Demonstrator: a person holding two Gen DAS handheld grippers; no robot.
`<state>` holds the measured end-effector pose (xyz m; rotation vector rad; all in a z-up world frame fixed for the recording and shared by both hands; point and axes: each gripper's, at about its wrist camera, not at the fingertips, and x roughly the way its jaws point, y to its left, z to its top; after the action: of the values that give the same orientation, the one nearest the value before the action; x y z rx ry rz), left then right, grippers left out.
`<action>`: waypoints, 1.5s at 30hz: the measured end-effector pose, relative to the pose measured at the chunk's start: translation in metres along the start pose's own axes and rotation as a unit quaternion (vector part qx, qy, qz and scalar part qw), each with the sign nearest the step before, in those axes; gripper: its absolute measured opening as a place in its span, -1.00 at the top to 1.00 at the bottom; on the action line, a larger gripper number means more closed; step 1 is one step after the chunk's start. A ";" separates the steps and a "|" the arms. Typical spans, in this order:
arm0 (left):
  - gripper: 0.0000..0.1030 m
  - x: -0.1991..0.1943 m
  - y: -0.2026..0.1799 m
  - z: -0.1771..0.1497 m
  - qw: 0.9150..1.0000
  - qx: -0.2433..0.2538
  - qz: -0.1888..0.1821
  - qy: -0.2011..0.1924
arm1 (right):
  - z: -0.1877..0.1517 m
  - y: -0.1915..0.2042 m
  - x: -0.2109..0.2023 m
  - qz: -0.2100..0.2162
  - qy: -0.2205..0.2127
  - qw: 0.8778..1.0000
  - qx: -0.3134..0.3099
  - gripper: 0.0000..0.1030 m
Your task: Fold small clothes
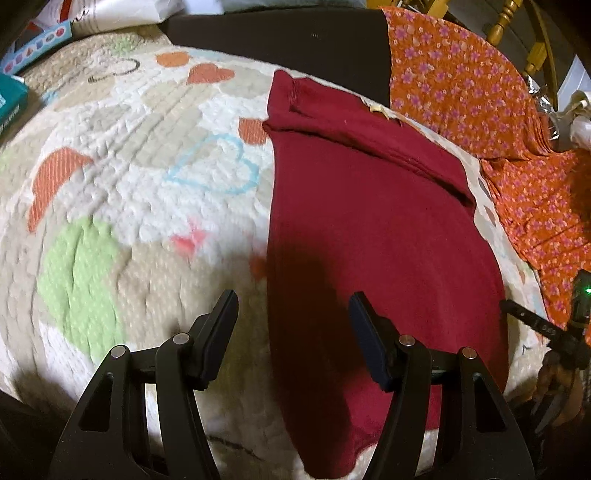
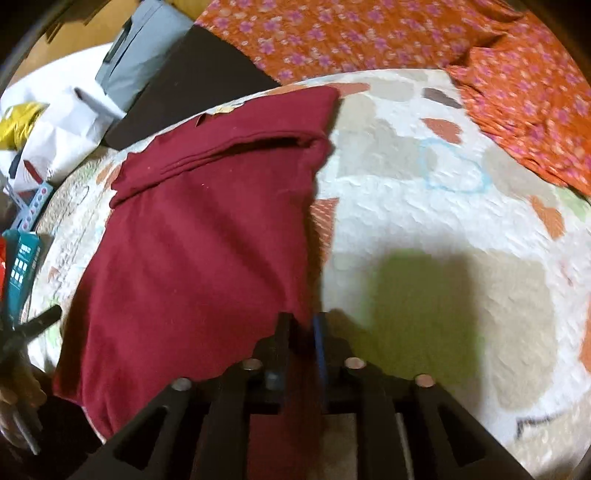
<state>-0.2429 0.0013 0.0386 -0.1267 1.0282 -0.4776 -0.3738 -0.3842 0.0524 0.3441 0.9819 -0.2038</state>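
A dark red garment [image 1: 369,229] lies on a quilted mat [image 1: 129,166] printed with hearts. Its far end is folded over, with a small tag at the neck. My left gripper [image 1: 293,306] is open and empty, just above the garment's near left edge; one finger is over the mat, the other over the cloth. In the right wrist view the same red garment [image 2: 207,240] fills the left half. My right gripper [image 2: 303,321] is shut on the garment's near right edge, with red cloth pinched between the fingers.
An orange floral cloth [image 1: 480,92] lies along the mat's far right side and shows in the right wrist view [image 2: 406,37]. A dark board [image 1: 280,33] lies beyond the mat. Boxes and papers [image 1: 22,74] sit at the far left. Yellow chair legs [image 1: 506,18] stand behind.
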 end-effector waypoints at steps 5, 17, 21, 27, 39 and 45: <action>-0.21 0.001 0.000 -0.013 1.000 -0.010 -0.018 0.016 | -0.022 -0.008 -0.033 0.052 0.000 0.997 0.049 0.10; -0.22 0.015 -0.018 -0.032 0.998 0.008 -0.024 0.061 | -0.076 0.006 -0.012 0.116 0.086 0.987 0.075 0.05; -0.22 0.013 -0.014 -0.038 0.997 -0.005 -0.030 0.069 | -0.073 0.006 -0.012 0.130 0.088 0.984 0.086 0.03; -0.22 0.013 -0.019 -0.040 0.997 0.010 -0.017 0.071 | -0.074 0.012 -0.011 0.129 0.093 0.985 0.071 0.01; 0.88 -0.005 -0.023 -0.032 0.996 0.004 -0.045 0.074 | -0.051 0.033 -0.029 0.197 0.064 0.978 0.037 0.83; 0.88 -0.043 -0.034 0.019 0.996 0.012 -0.084 0.021 | 0.005 0.039 -0.061 0.274 -0.004 0.961 0.027 0.83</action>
<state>-0.2565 -0.0120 0.0935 -0.1839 1.0577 -0.6474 -0.3908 -0.3488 0.1136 0.6509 0.8403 0.2736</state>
